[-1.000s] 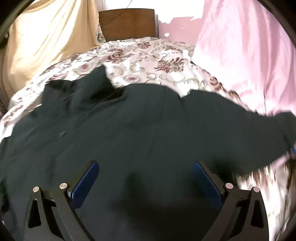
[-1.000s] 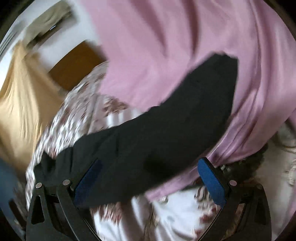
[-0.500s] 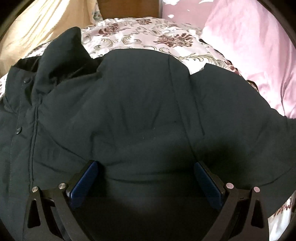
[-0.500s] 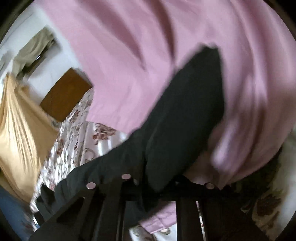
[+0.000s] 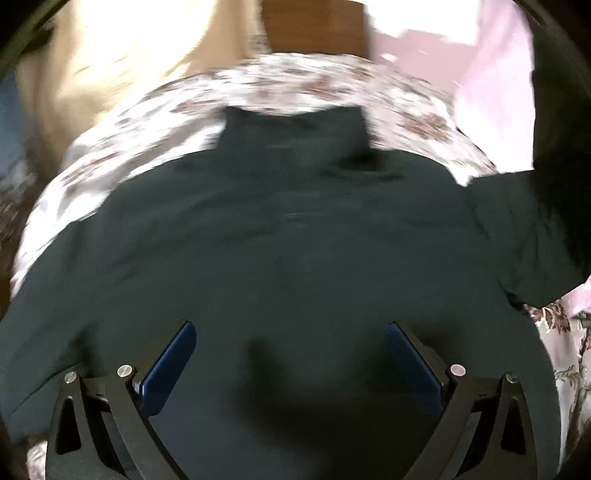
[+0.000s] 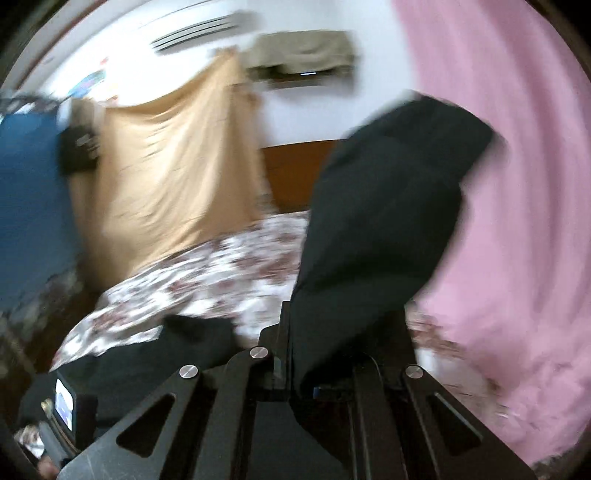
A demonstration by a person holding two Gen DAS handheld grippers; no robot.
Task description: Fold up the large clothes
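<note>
Dark, near-black padded jacket (image 5: 288,236) spread flat across floral-print bedspread (image 5: 303,88), matte cloth with soft creases. Long axis running from the near edge toward brown wooden headboard (image 5: 314,26); stand-up collar at the far end, pointing at the headboard. One sleeve (image 6: 384,206) lifted clear of the bed on the right, standing upward and tilted, cuff end uppermost against pink draped cloth (image 6: 517,184). Right gripper (image 6: 295,373) clamped tight on the lower part of that sleeve, fabric pinched between the black fingers. Left gripper (image 5: 291,354) hanging above the jacket's lower body, blue-padded fingers (image 5: 170,365) spread wide, nothing between them. Tan cloth (image 6: 170,166) hung on the far wall, loosely gathered. Both views motion-blurred.
</note>
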